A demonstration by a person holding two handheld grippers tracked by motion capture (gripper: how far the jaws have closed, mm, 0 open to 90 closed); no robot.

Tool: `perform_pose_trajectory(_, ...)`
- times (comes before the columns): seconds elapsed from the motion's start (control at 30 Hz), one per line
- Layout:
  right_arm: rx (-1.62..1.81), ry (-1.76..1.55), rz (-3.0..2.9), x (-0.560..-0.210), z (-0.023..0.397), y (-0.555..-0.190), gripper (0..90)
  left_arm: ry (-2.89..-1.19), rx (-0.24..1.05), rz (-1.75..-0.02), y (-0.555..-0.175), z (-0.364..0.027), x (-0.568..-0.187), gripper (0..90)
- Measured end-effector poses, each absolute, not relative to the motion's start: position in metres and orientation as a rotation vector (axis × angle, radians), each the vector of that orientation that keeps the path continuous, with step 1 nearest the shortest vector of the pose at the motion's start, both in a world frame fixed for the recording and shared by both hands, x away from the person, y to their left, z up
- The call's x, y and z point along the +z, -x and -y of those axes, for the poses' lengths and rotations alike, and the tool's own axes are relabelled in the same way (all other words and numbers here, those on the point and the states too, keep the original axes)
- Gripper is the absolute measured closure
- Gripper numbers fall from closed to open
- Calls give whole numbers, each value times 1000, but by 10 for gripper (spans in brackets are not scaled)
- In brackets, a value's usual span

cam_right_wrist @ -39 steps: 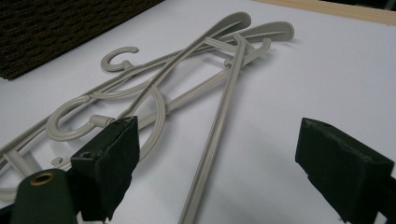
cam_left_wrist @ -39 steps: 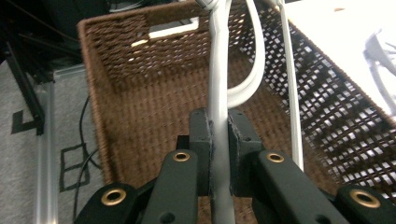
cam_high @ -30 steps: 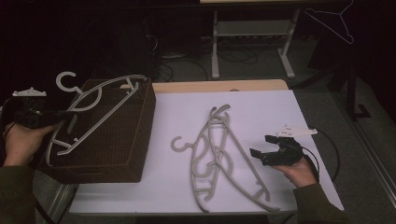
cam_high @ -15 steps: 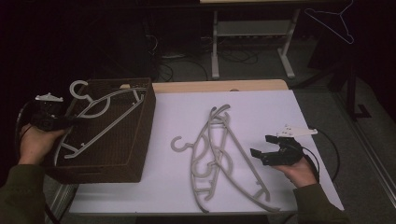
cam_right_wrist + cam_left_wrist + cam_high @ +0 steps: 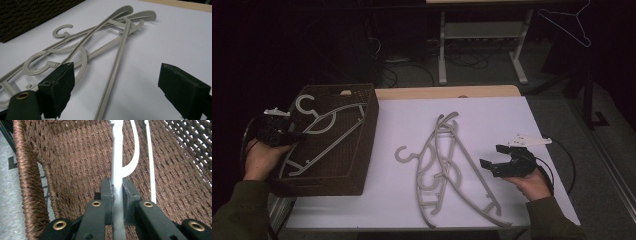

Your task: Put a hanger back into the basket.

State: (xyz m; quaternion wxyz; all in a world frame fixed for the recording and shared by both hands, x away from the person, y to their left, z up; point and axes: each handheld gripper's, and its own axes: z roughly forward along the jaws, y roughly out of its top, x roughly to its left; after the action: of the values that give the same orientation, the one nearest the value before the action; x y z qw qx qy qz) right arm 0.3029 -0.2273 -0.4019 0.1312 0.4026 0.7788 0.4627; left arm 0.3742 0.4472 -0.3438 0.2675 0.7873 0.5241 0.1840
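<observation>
A brown woven basket [image 5: 357, 165] stands at the table's left end, with a grey plastic hanger [image 5: 329, 125] lying slanted inside it. My left gripper [image 5: 287, 134] sits over the basket's left rim, shut on that hanger's bar; in the left gripper view the pads clamp the pale bar [image 5: 117, 182] above the wicker floor [image 5: 75, 165]. Two more grey hangers [image 5: 447, 165] lie crossed on the white table top [image 5: 492, 115]. My right gripper [image 5: 494, 157] hovers just right of them, open and holding nothing; in the right gripper view the hangers [image 5: 100, 42] spread out ahead of its fingers [image 5: 60, 82].
A wooden strip [image 5: 447, 92] edges the table's far side. Beyond it stand a metal table frame [image 5: 482, 45] and floor cables [image 5: 407, 65]. A thin wire hanger [image 5: 569, 22] hangs at the upper right. Bare white surface lies right of and behind the crossed hangers.
My left gripper has come down and moved a little toward the basket, lowering the held hanger from above the rim into the basket. The right gripper has stayed put.
</observation>
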Motion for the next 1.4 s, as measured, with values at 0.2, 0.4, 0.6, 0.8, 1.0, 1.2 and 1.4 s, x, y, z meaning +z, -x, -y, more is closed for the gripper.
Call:
perform_pose_trajectory(0.2,1353,-1167,-2262,-401,227,-303,136,-2015,490,-1415,-370,-453,-336,598)
perform_pose_trajectory(0.4,1355,-1160,-2265,-401,226,-303,136,-1952,430,-1352,-365,-437,-325,464)
perform_pose_trajectory(0.6,1351,-1159,-2267,-400,225,-302,137,-1901,371,-1255,-362,-406,-316,360)
perform_pose_trajectory(0.8,1353,-1149,-2266,-398,225,-302,144,-1879,335,-1181,-361,-374,-309,291)
perform_pose_trajectory(1.0,1343,-1144,-2297,-397,224,-301,191,-1880,321,-1091,-356,-338,-303,270)
perform_pose_trajectory(1.2,1328,-1126,-2341,-394,222,-296,321,-1911,298,-1008,-354,-300,-304,260)
perform_pose_trajectory(1.4,1291,-1116,-2392,-395,220,-292,550,-1945,298,-917,-347,-261,-304,317)
